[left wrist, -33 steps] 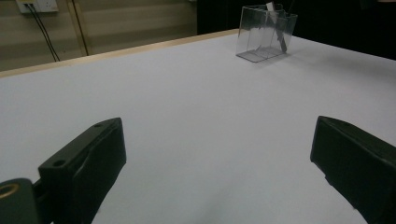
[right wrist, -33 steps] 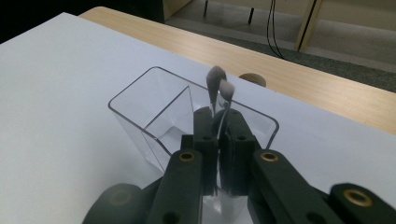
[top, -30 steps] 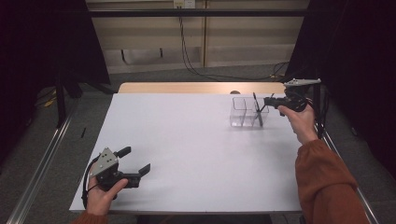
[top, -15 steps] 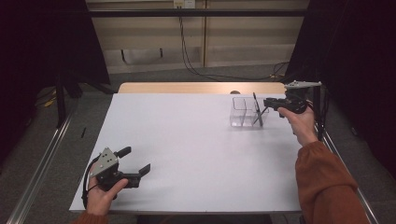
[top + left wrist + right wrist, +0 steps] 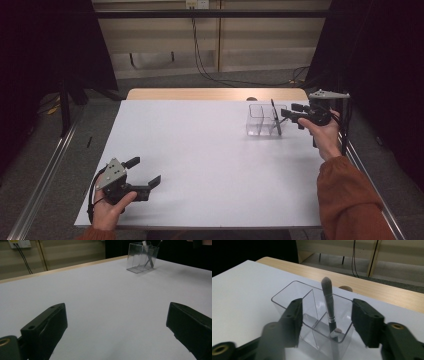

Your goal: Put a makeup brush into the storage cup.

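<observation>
A clear acrylic organizer with compartments stands at the back right of the white table. A dark makeup brush stands in its right compartment, bristles up, leaning slightly. My right gripper hovers just right of it. In the right gripper view the brush rises between the jaws of that gripper with gaps on both sides; the jaws have just been opening and stand open above the organizer. My left gripper rests open at the front left, nothing between its jaws, far from the organizer.
A strip of wooden tabletop runs behind the white surface, with a small round brown object on it. Cables trail on the floor beyond. Metal rails flank the table. Wide bare white surface lies between the grippers.
The right gripper's jaws have parted from the brush, which now stands on its own in the organizer. The left gripper has stayed put.
</observation>
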`<state>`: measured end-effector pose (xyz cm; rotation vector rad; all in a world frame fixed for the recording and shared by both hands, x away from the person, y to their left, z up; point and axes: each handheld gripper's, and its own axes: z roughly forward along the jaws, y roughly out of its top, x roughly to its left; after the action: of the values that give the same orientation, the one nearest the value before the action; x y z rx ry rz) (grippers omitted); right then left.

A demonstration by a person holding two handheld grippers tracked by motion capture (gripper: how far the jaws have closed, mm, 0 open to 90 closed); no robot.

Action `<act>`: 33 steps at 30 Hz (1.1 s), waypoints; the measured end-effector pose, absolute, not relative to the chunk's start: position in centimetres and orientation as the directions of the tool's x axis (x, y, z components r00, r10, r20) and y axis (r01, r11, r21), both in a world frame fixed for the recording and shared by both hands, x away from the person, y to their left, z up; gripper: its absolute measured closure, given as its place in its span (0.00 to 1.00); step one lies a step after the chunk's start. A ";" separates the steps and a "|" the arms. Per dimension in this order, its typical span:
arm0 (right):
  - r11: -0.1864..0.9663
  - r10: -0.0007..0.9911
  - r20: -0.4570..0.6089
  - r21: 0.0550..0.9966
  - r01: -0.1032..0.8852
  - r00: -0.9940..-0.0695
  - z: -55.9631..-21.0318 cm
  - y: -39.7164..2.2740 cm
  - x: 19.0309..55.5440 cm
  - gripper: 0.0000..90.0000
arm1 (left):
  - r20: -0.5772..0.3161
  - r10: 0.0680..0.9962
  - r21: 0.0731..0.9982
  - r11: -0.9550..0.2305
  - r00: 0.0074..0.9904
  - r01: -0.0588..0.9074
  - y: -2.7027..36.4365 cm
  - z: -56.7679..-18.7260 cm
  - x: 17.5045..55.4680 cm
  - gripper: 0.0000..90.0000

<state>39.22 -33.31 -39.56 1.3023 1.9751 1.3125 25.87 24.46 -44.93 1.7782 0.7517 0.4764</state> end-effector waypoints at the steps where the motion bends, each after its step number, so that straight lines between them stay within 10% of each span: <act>1: 0.103 0.877 0.138 0.882 0.460 -0.460 -39.7 -33.4 39.1 0.37 | -0.045 0.694 0.945 -0.204 0.719 0.257 24.5 -44.9 25.9 0.04; 10: 0.053 0.885 0.160 0.899 0.435 -0.438 -39.9 -33.5 38.8 0.01 | -0.054 0.705 0.944 -0.195 0.707 0.267 24.6 -45.0 26.2 0.04; 33: 0.062 0.898 0.126 0.912 0.406 -0.421 -41.0 -32.9 35.9 0.01 | -0.053 0.711 0.946 -0.190 0.701 0.264 24.9 -44.9 26.2 0.04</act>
<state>35.89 -32.86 -40.97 1.2967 1.8628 1.3392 26.23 24.87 -44.89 1.7635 0.7782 0.4859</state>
